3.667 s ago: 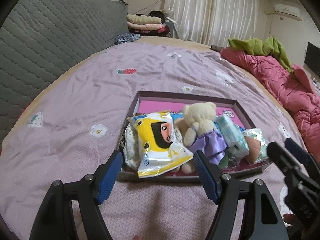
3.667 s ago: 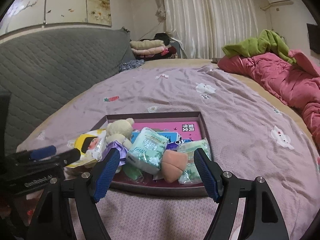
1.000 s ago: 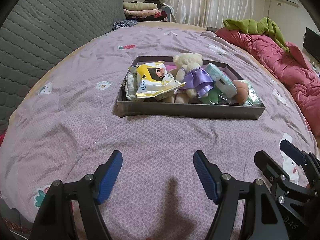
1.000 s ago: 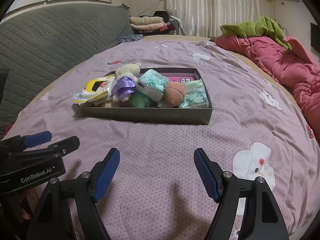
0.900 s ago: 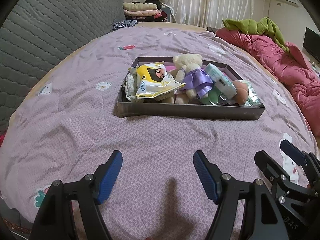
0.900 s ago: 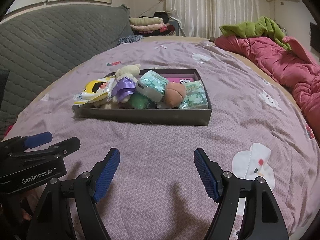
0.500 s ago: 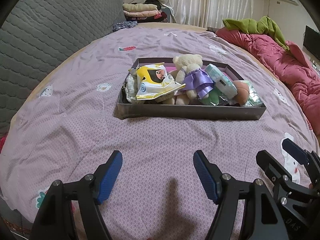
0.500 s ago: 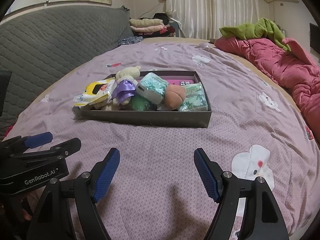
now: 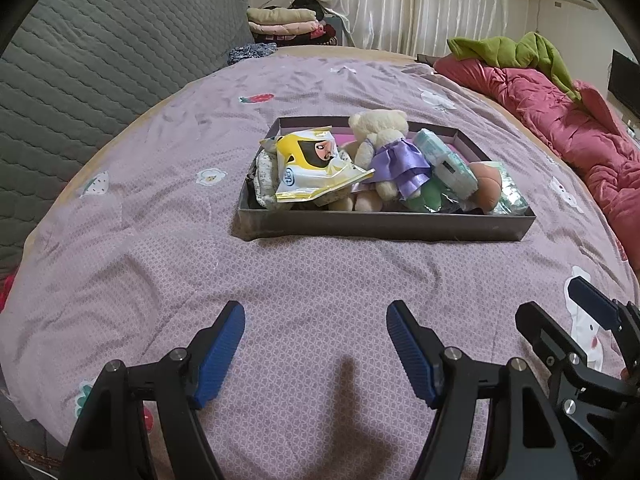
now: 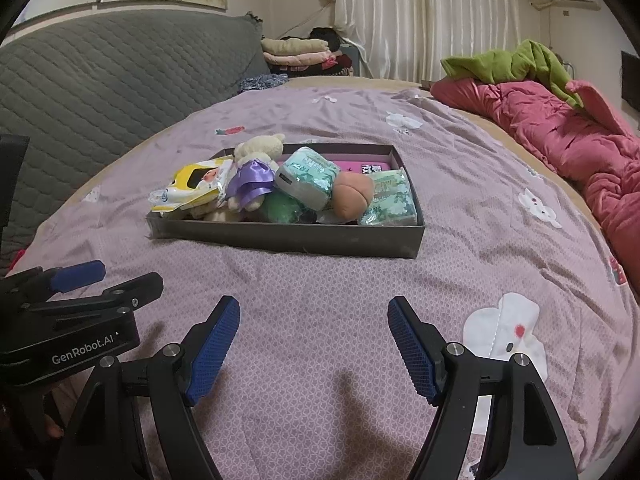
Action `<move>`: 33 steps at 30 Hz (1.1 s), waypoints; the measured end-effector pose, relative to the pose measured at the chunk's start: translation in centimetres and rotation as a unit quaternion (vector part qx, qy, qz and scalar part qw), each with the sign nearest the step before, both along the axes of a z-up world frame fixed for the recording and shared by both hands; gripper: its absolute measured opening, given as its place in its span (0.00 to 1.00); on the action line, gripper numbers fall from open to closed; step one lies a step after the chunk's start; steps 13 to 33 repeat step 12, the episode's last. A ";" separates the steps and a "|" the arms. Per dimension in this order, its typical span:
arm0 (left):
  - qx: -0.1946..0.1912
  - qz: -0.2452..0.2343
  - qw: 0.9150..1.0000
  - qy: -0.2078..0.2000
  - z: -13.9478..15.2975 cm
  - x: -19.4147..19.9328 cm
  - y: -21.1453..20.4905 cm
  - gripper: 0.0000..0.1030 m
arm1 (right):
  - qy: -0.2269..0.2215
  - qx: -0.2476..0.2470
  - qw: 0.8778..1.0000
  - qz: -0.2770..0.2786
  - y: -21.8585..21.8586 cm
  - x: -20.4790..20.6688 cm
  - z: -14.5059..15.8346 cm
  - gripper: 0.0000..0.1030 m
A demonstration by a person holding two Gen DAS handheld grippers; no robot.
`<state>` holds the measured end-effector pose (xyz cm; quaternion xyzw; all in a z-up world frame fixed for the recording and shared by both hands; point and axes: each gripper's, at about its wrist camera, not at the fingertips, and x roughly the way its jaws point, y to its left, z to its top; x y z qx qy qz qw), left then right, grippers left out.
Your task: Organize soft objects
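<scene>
A shallow dark box (image 9: 384, 230) (image 10: 280, 236) sits on the purple bedspread, packed with soft things. In it lie a yellow cartoon pouch (image 9: 316, 168) (image 10: 192, 188), a cream teddy bear in a purple dress (image 9: 384, 152) (image 10: 256, 168), a teal tissue pack (image 9: 446, 162) (image 10: 308, 176), a peach plush (image 9: 486, 188) (image 10: 352, 194) and a green floral pack (image 10: 388, 200). My left gripper (image 9: 316, 340) hovers open over bare bedspread well short of the box. My right gripper (image 10: 314, 334) is open too, beside it, equally far back. Both hold nothing.
A grey quilted headboard (image 9: 80, 80) runs along the left. A red quilt (image 9: 560, 120) with a green garment (image 10: 508, 62) lies at the right. Folded clothes (image 10: 296, 54) are stacked at the far end, before white curtains. Bedspread surrounds the box on all sides.
Since several seconds ago both grippers have drawn back from the box, which now looks smaller. Over the last second nothing has visibly moved.
</scene>
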<state>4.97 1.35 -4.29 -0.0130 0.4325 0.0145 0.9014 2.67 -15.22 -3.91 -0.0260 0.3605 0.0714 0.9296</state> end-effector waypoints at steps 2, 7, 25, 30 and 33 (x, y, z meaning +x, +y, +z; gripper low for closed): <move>0.001 0.000 1.000 0.001 0.0 0.0 0.0 0.71 | 0.000 0.000 1.000 0.000 0.0 0.1 0.0 0.75; 0.003 -0.003 1.000 0.002 -0.1 0.0 -0.1 0.71 | -0.002 0.000 1.000 0.001 0.0 0.0 0.1 0.75; -0.001 -0.003 1.000 0.002 -0.1 0.0 -0.1 0.71 | -0.004 0.002 1.000 0.000 0.0 -0.1 0.3 0.75; -0.001 -0.003 1.000 0.002 -0.1 0.0 -0.1 0.71 | -0.004 0.002 1.000 0.000 0.0 -0.1 0.3 0.75; -0.001 -0.003 1.000 0.002 -0.1 0.0 -0.1 0.71 | -0.004 0.002 1.000 0.000 0.0 -0.1 0.3 0.75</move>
